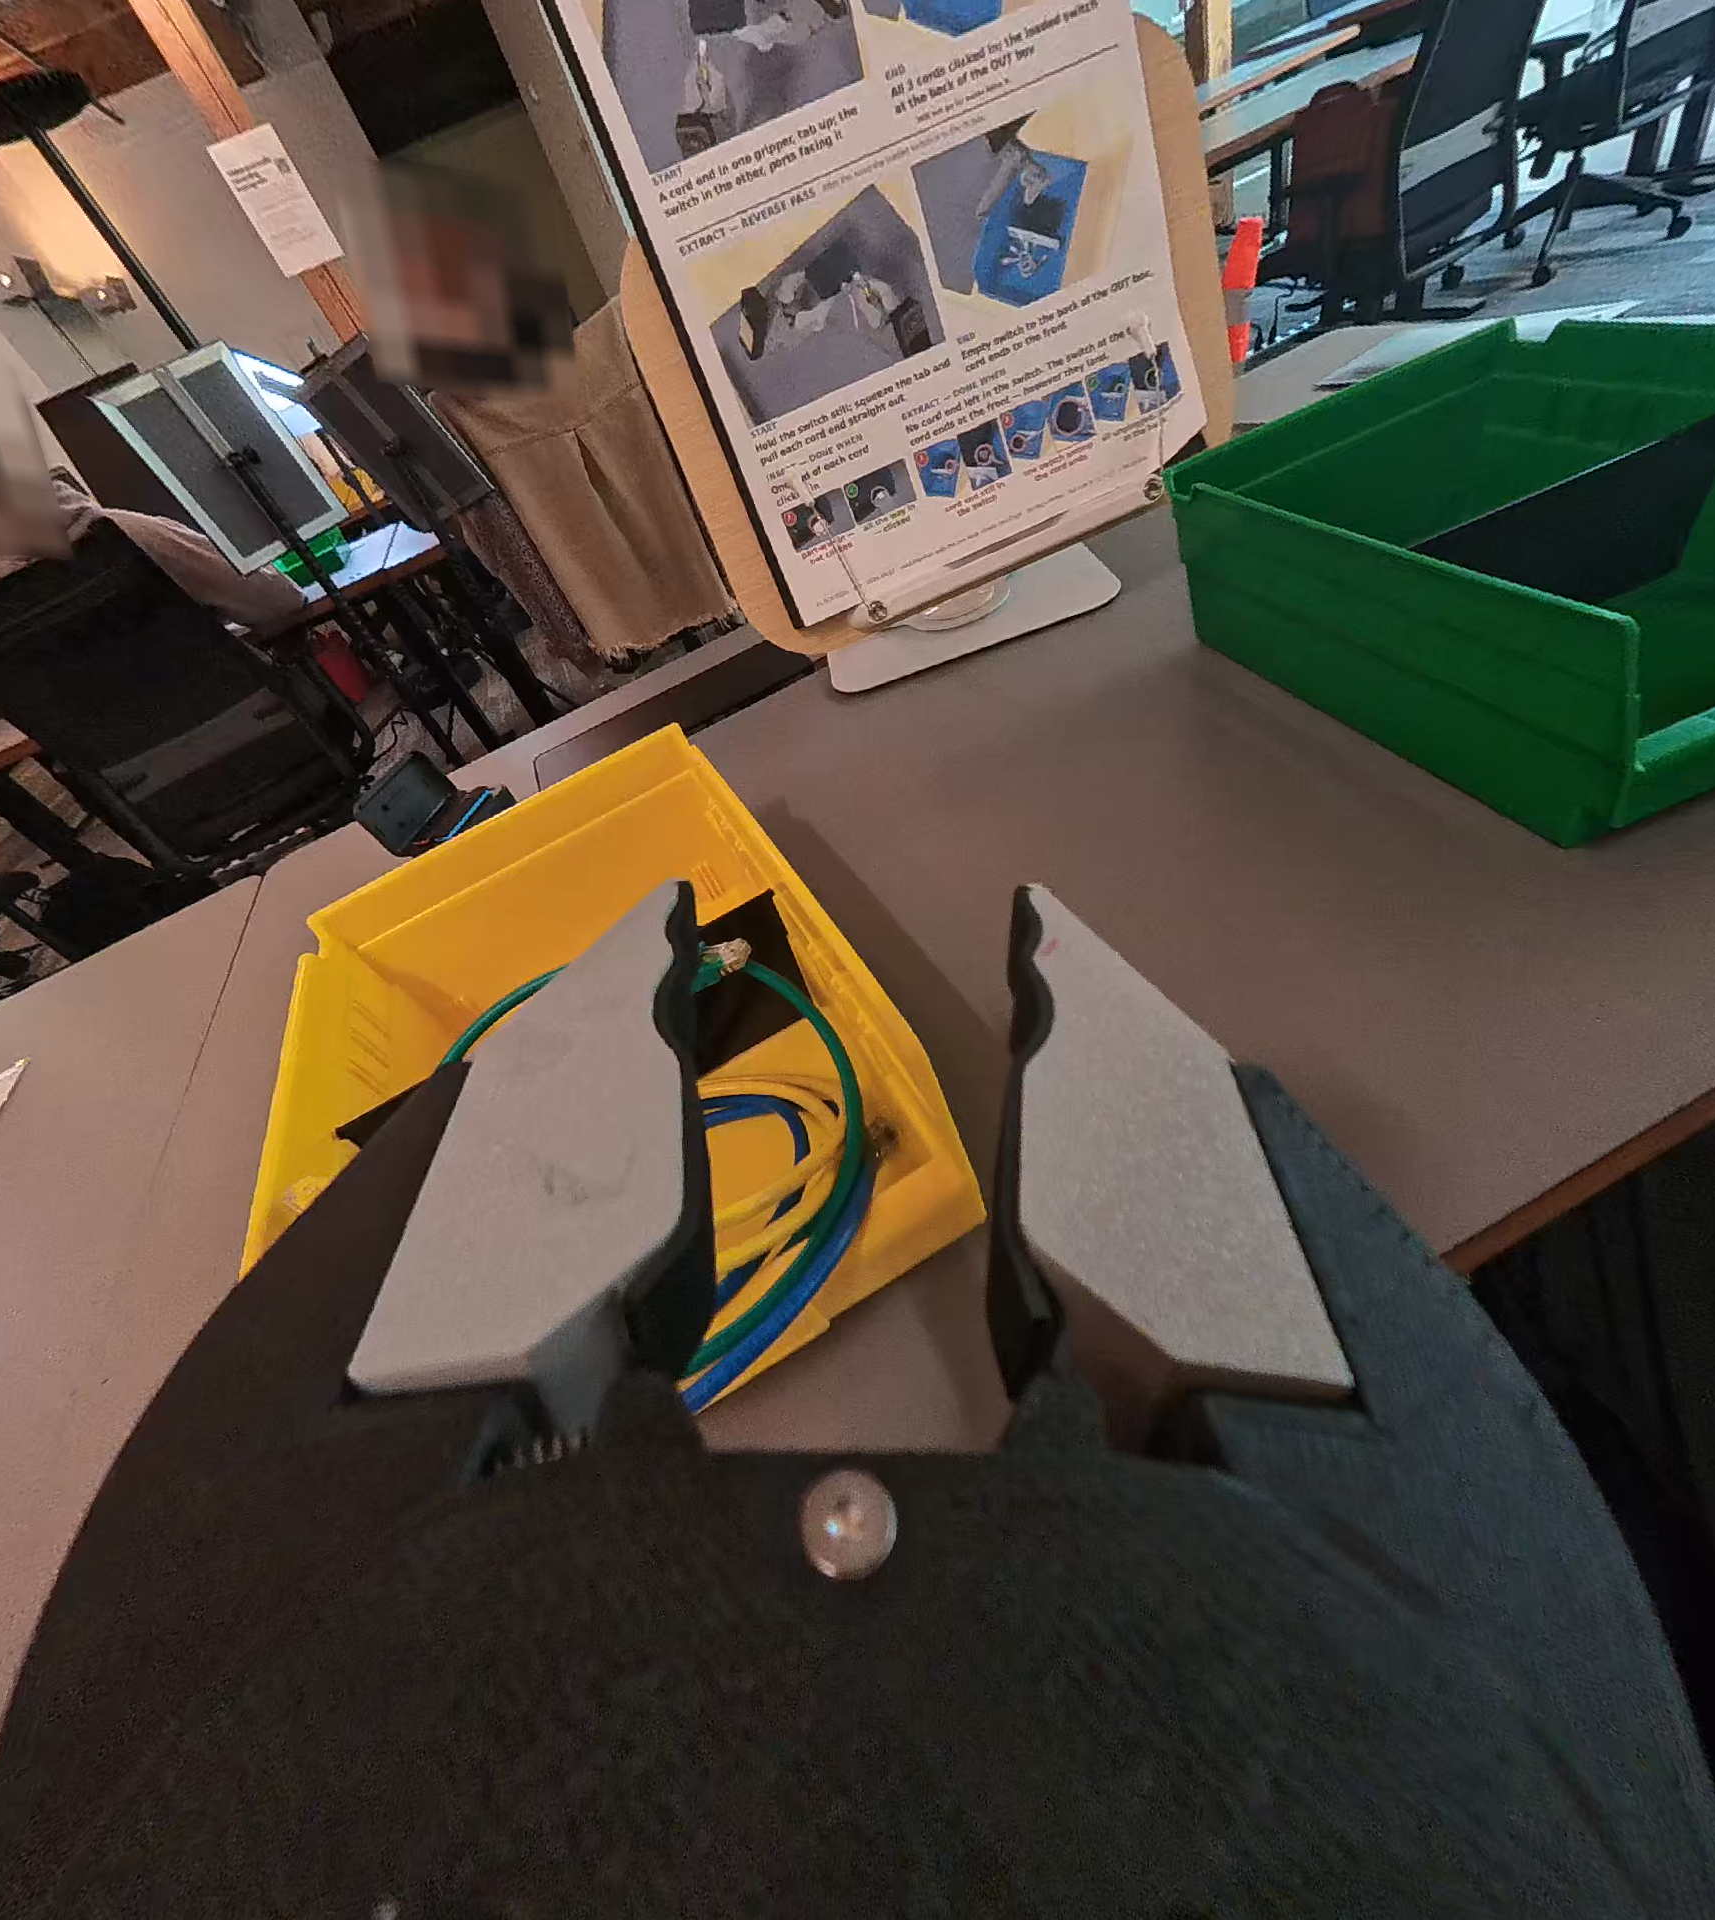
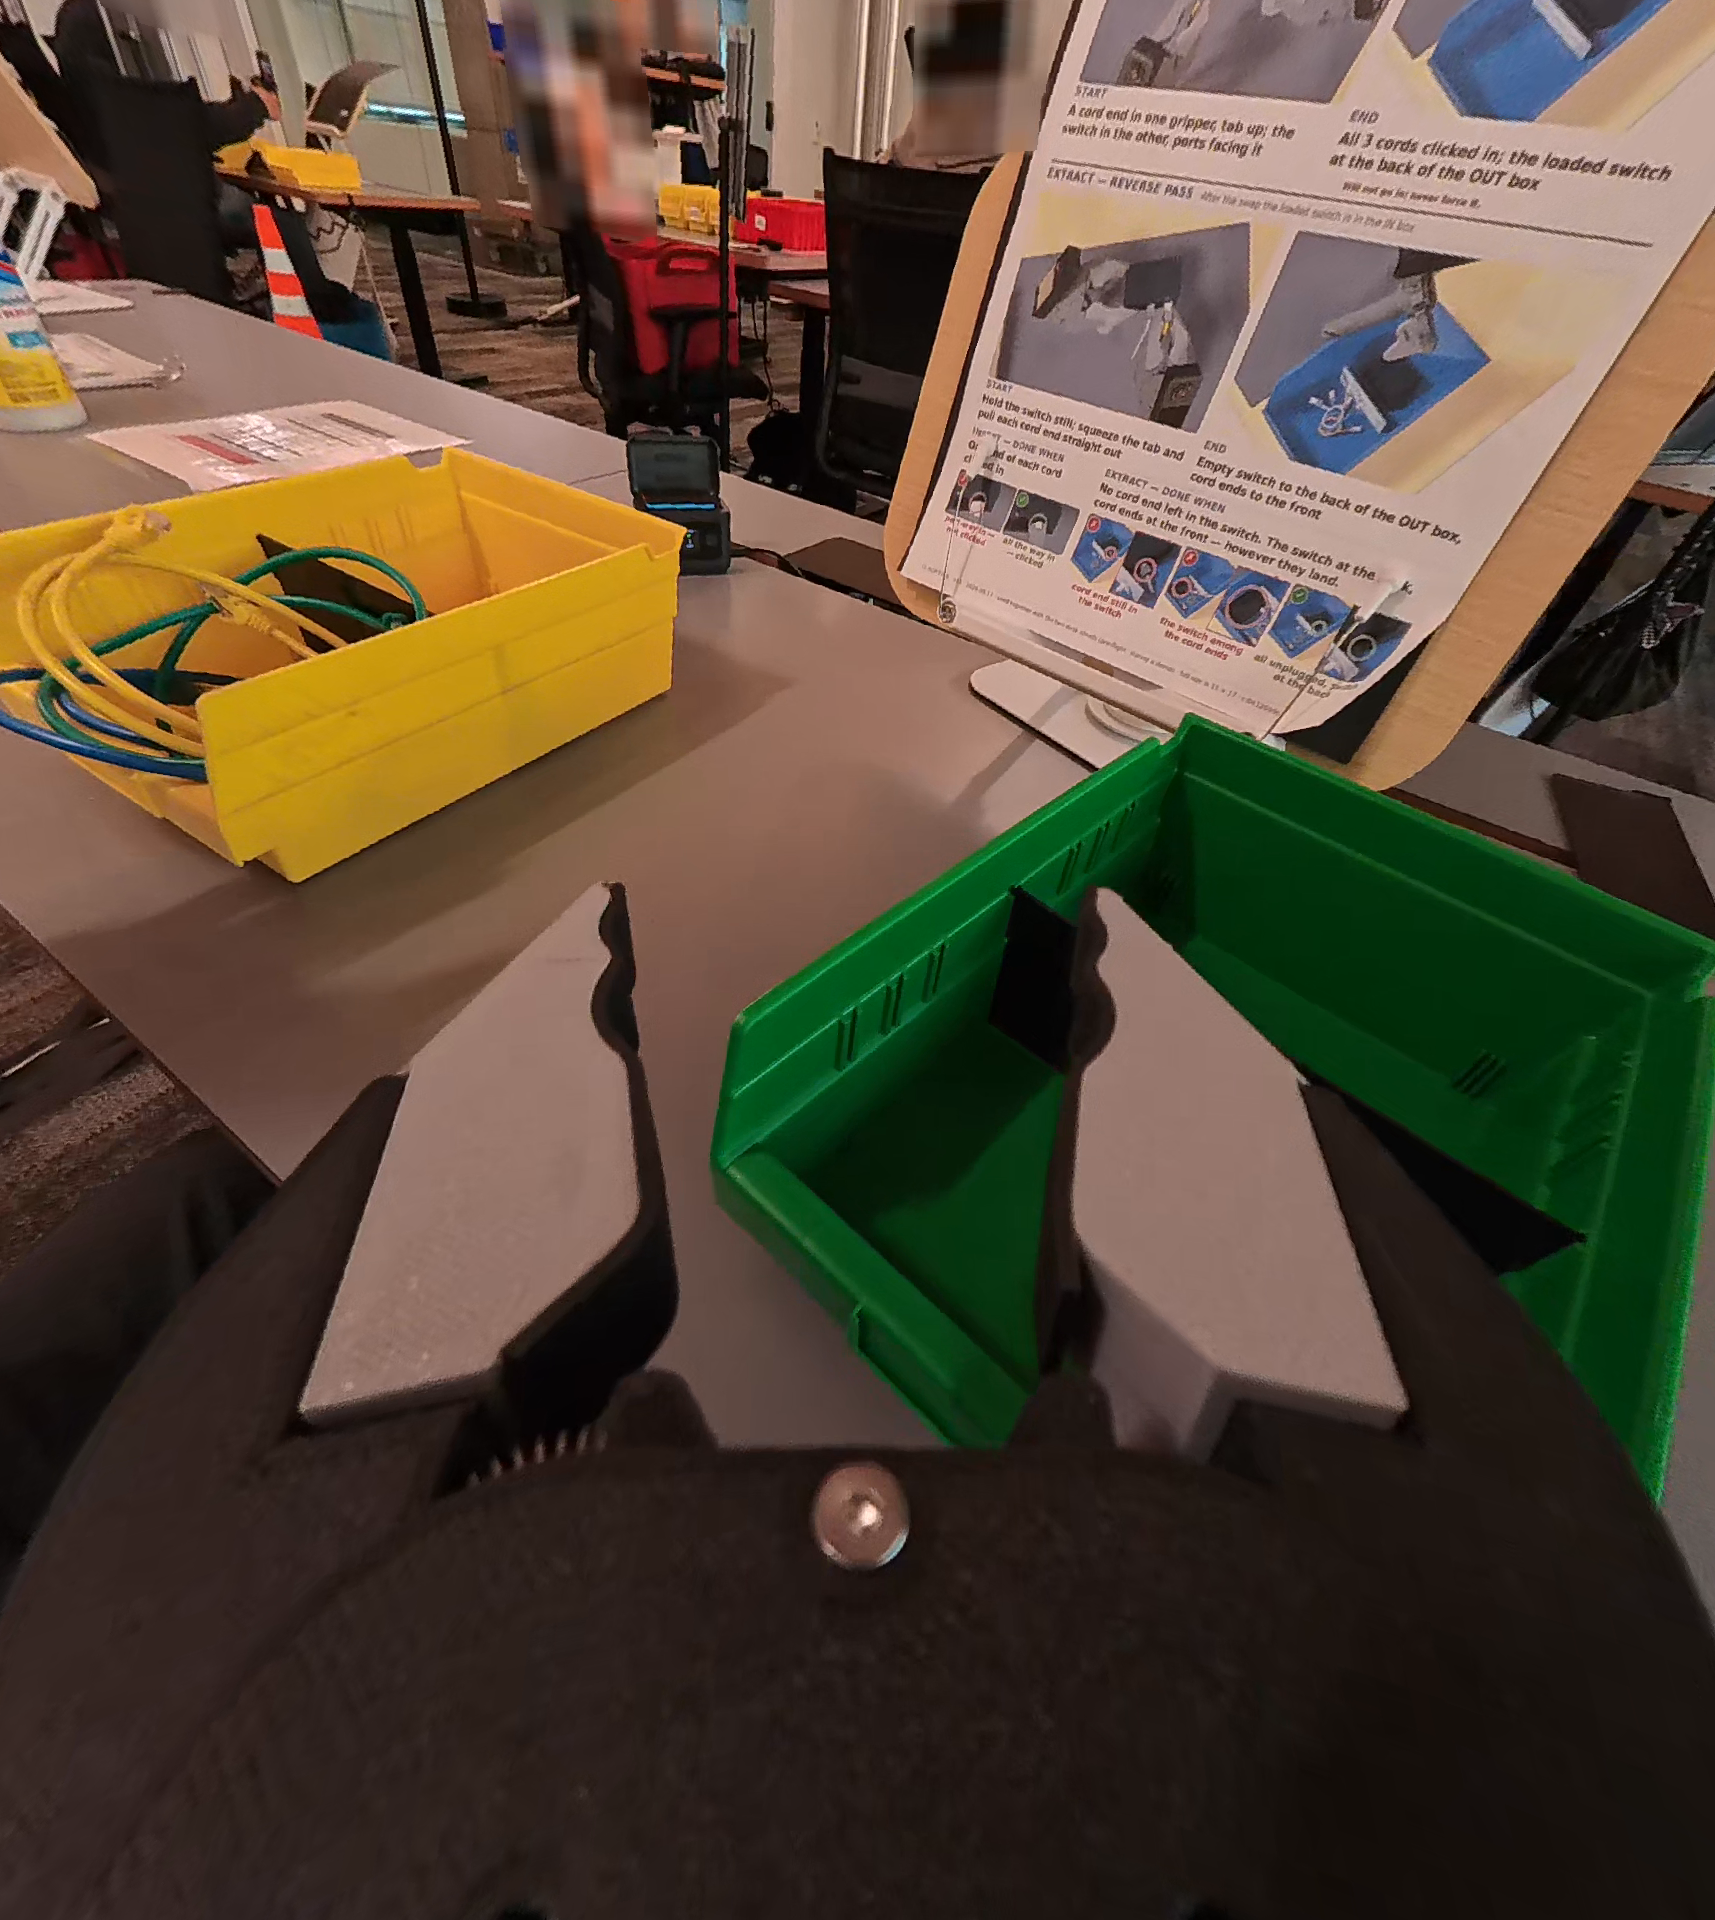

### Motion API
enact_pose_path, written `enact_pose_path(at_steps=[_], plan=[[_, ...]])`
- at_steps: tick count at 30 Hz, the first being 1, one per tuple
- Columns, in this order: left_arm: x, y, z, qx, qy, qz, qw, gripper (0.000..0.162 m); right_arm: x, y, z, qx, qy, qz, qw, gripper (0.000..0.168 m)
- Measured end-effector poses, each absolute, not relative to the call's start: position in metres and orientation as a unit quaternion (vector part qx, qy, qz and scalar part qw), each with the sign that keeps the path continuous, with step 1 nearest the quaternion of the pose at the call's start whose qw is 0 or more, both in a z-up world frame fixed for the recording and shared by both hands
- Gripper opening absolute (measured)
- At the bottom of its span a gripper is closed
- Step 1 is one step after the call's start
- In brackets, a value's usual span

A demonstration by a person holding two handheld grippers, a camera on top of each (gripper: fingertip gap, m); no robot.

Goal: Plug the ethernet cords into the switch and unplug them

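The left tool, wide and empty, hangs just above the yellow bin with the cords. The right tool, also wide and empty, is over the green bin, so the left is nearer to the cords.

A grey worktop fills the foreground. Behind it stand black office chairs, further desks and patterned carpet.
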State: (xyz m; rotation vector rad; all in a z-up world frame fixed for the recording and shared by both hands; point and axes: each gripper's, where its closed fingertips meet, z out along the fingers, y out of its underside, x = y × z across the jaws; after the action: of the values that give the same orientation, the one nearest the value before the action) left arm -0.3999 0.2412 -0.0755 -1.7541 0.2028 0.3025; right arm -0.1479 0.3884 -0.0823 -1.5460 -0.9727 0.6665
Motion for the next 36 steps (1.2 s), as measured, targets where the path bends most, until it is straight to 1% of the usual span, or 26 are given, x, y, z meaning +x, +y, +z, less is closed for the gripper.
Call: enact_pose_path(at_steps=[11, 36], plan=[[-0.4000, 0.2431, -0.0789, -0.767, 0.093, 0.137, 0.620, 0.057, -0.1447, 0.3902, -0.0765, -0.651, -0.402, 0.294, 0.572, 0.082], [-0.4014, 0.2418, -0.0786, -0.767, 0.096, 0.144, 0.618, 0.057, -0.1498, 0.3874, -0.0830, -0.651, -0.418, 0.283, 0.567, 0.080]])
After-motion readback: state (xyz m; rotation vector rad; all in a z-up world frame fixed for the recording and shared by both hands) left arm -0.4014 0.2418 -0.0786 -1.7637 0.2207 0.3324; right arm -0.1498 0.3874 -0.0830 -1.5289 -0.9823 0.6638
